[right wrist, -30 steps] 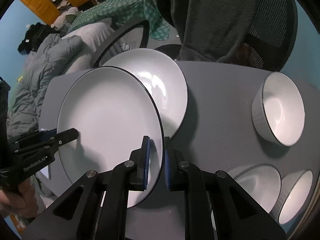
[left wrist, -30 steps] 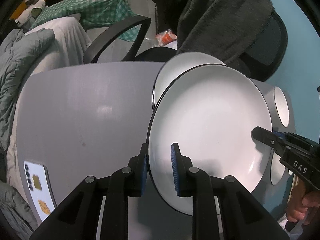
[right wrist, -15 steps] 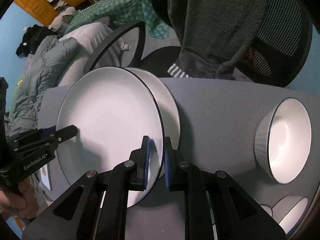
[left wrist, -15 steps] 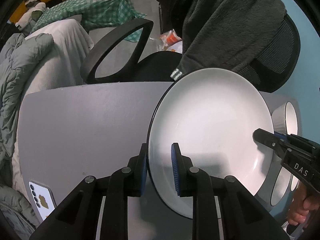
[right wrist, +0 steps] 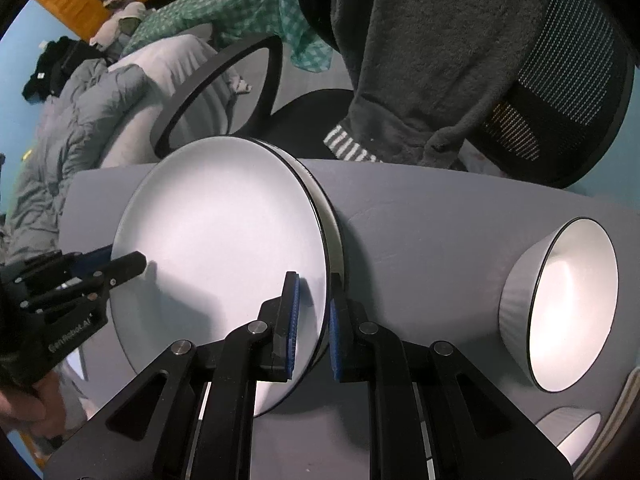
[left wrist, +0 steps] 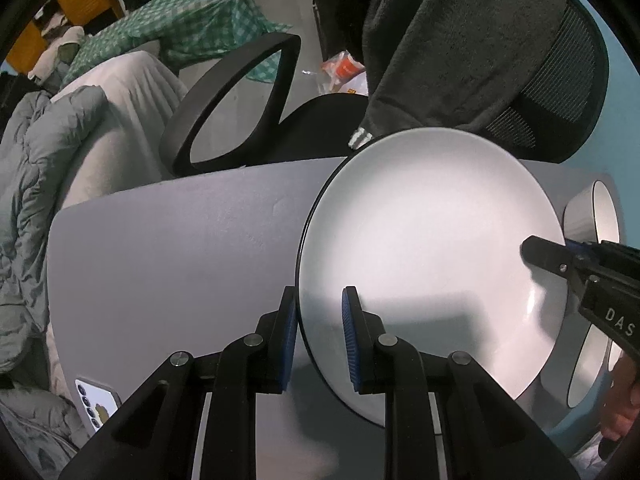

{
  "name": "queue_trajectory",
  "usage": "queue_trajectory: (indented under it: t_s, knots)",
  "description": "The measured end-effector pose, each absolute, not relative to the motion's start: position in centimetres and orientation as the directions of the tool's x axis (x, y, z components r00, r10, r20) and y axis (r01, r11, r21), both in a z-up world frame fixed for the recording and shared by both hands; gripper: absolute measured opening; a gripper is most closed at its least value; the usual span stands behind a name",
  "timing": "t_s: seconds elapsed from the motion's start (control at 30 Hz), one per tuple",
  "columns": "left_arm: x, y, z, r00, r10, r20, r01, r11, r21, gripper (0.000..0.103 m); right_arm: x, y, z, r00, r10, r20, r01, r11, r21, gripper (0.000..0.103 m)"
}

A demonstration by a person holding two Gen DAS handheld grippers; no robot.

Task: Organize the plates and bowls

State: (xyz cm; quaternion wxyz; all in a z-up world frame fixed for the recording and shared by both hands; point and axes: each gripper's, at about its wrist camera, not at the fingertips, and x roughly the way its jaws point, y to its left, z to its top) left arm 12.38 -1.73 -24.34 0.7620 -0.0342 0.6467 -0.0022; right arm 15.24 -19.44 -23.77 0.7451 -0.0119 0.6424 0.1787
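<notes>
Both claws clamped on plate point(left wrist: 432, 248) rim: left gripper point(left wrist: 320, 336), right gripper point(right wrist: 312, 320). Looks stiff, glazed, slick, breakable; hold by opposite edges.

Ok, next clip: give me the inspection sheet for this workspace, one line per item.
Surface: grey table, mostly bare on its left side.
Job's things: top plate, white with a black rim, sits over a second plate whose edge shows beneath it; a white bowl stands to the right, more bowls at the near right corner.
Clutter: a phone at the table's near left edge.
Grippers: left gripper and right gripper each clamp the top plate's rim, on opposite sides.
Cables: nothing seen.
Surroundings: office chair draped with a dark garment, grey bedding, green checked cloth.
</notes>
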Motion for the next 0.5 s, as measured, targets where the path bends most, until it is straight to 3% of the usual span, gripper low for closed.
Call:
queue_trajectory:
  t_s: [0.13, 0.4, 0.5]
  knots:
    - [12.5, -1.6, -24.3, 0.163, -0.046, -0.986, -0.037, 0.998, -0.053, 0.021, 15.5, -19.1, -23.6, 0.103, 0.227, -0.968, -0.295, 0.937, 0.188, 0.014]
    - [12.8, -1.9, -24.4, 0.151, -0.044, -0.988, -0.028, 0.998, -0.049, 0.021, 16.7, -18.0, -23.6, 0.018, 0.199, -0.98, -0.288, 0.939, 0.186, 0.031]
    - [12.8, -1.7, -24.1, 0.158, -0.055, -0.986, -0.032, 0.998, -0.06, 0.024, 16.9, -18.1, -23.6, 0.002, 0.203, -0.979, -0.26, 0.945, 0.196, 0.033]
